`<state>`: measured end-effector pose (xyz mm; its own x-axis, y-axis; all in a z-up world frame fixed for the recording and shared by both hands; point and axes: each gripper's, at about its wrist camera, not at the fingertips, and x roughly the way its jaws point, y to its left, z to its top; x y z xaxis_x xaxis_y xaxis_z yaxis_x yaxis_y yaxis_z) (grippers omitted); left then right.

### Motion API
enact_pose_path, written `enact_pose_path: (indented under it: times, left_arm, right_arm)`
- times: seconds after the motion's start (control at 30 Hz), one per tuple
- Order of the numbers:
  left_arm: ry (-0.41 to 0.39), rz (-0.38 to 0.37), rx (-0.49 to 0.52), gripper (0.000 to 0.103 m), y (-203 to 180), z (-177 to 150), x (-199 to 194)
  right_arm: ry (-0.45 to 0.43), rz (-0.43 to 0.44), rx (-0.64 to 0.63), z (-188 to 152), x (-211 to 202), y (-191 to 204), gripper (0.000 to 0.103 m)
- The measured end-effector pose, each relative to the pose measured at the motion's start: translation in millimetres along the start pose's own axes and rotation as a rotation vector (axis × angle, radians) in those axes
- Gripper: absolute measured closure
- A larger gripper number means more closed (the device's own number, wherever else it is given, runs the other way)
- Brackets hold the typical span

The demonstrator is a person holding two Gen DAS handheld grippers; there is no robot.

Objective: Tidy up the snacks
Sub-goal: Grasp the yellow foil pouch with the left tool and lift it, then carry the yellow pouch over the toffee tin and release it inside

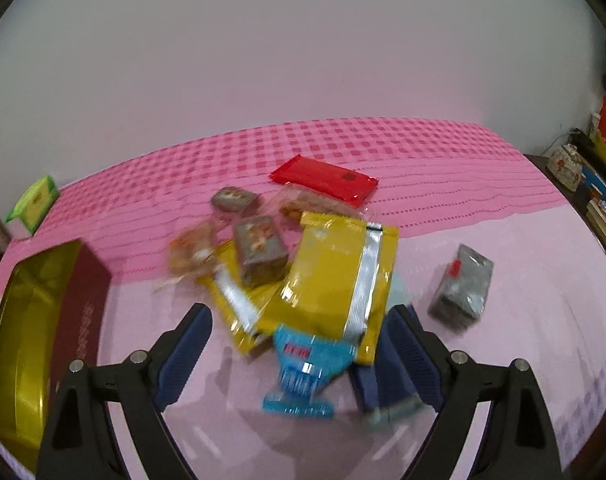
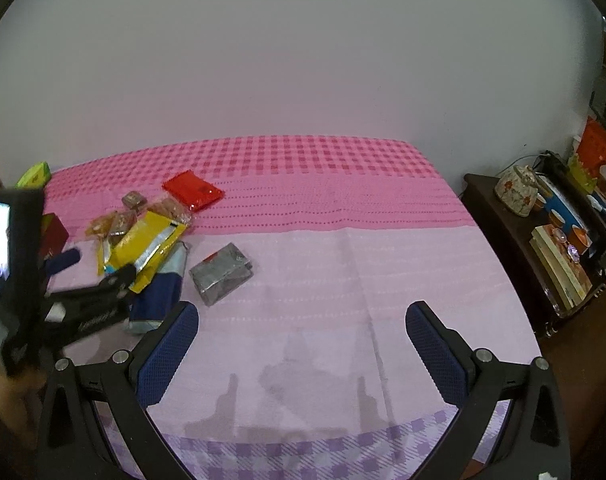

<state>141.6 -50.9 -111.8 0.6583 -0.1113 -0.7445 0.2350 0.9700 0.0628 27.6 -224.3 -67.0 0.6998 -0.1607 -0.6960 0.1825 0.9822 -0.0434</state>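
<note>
Snacks lie heaped on the pink cloth (image 1: 503, 216) ahead of your left gripper (image 1: 299, 320), its jaws spread wide around a blue packet (image 1: 299, 364) and the lower edge of a yellow pouch (image 1: 335, 276). The gold-lined box (image 1: 27, 340) sits to the left. Your right gripper (image 2: 303, 320) hovers spread over bare cloth, a grey foil pack (image 2: 221, 274) near it.

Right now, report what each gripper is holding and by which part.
Nothing is held. The left gripper is open above the snack pile, gripping none of it. The right gripper is open over the bare tablecloth.
</note>
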Motion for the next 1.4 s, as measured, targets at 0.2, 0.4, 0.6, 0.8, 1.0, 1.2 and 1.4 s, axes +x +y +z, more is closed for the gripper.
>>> enact_pose_path:
  times: [0.2,0.4,0.6,0.8,1.0,1.2,1.4]
  left_arm:
    - [0.073,-0.018,0.111,0.012,-17,13,36]
    - [0.086,-0.027,0.111,0.012,-17,20,49]
    - [0.074,-0.070,0.141,0.043,-28,19,43]
    - [0.039,-0.109,0.169,0.043,-35,19,17]
    - [-0.024,-0.119,0.154,0.043,-33,31,-29]
    - [-0.111,-0.105,0.140,0.043,-16,50,-88]
    - [-0.203,-0.029,0.142,0.043,11,63,-144]
  right_arm:
    - [0.021,0.001,0.002,-3,10,-2,0.000]
    - [0.037,0.003,0.005,-4,15,-3,0.000]
    - [0.049,0.010,-0.012,-6,17,1,0.000]
    - [0.033,0.011,-0.009,-5,11,1,0.000]
    - [0.015,0.022,-0.021,-4,2,7,0.000]
    - [-0.005,0.036,-0.040,-6,-9,14,0.000]
    - [-0.028,0.055,-0.024,-3,-22,11,0.000]
